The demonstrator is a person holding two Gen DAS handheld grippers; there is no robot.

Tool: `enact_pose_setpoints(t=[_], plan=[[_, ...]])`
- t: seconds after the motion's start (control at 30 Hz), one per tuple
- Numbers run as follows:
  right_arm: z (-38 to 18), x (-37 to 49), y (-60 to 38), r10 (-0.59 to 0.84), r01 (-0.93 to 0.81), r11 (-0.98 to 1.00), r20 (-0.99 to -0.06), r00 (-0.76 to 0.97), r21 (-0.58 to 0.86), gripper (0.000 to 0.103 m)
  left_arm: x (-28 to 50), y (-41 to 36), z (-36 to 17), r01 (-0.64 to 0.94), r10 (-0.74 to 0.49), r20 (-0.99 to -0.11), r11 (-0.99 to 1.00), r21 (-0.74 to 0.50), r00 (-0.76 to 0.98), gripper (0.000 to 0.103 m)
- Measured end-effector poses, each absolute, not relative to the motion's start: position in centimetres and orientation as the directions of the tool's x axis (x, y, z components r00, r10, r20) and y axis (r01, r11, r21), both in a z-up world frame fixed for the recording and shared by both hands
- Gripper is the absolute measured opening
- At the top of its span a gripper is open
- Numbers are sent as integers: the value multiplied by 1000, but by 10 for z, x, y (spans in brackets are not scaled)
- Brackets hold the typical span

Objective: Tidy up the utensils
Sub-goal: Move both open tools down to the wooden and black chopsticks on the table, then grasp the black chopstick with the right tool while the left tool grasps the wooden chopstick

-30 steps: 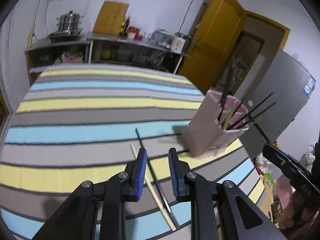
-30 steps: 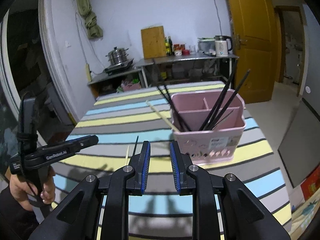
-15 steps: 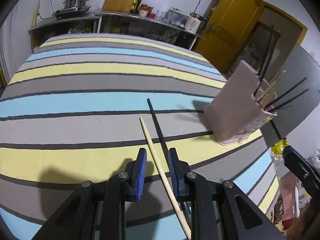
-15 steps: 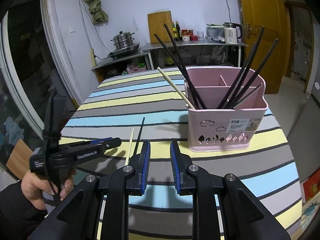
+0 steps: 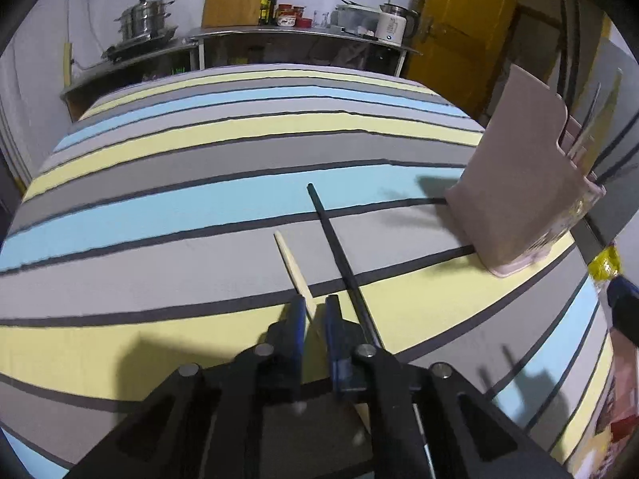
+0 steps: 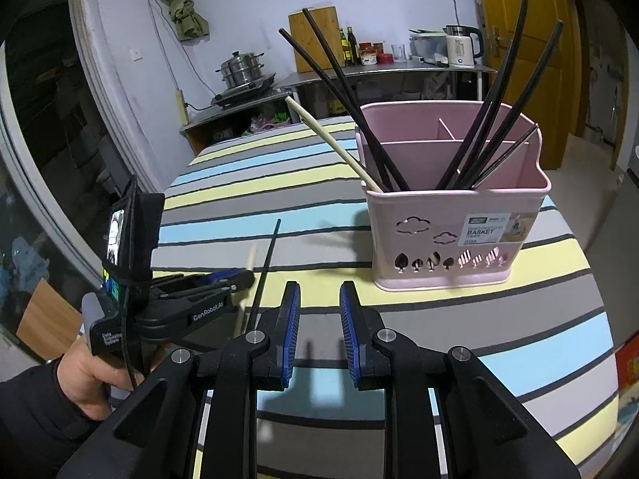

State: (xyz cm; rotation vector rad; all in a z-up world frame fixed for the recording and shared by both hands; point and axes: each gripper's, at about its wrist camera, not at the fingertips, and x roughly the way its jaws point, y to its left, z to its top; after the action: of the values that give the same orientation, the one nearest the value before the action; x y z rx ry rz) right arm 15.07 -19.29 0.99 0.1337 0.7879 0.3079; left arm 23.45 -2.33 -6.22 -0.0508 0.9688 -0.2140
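Note:
A wooden chopstick (image 5: 290, 262) and a black chopstick (image 5: 334, 237) lie side by side on the striped tablecloth. My left gripper (image 5: 314, 311) is low over the cloth, its jaws open a little and straddling the wooden chopstick; it also shows in the right wrist view (image 6: 239, 279). A pink utensil basket (image 6: 455, 215) holds several black chopsticks and one wooden one. My right gripper (image 6: 319, 307) is open and empty, above the cloth in front of the basket.
The basket (image 5: 515, 195) stands near the table's right edge. A counter (image 6: 383, 68) with a kettle, bottles and a steamer pot is beyond the table's far end. A yellow door (image 5: 459, 32) is at the back right.
My left gripper has dropped toward the cloth and moved left, from between the two chopsticks to over the wooden one, its jaws now narrower. The right gripper has moved closer to the basket.

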Motion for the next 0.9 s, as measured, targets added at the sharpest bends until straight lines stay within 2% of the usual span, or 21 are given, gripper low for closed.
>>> enact_pose_setpoints(t=[0.27, 0.63, 0.9], plan=[[6, 153, -182, 341, -247, 940, -684, 644, 236, 21, 223, 12, -61, 163, -189, -819, 979, -118, 542, 6], [-23, 179, -139, 381, -303, 921, -731, 566, 246, 21, 208, 85, -61, 27, -148, -819, 987, -160, 555, 6], [-45, 207, -120, 374, -312, 920, -767, 522, 237, 21, 213, 101, -59, -14, -154, -821, 981, -193, 550, 7]])
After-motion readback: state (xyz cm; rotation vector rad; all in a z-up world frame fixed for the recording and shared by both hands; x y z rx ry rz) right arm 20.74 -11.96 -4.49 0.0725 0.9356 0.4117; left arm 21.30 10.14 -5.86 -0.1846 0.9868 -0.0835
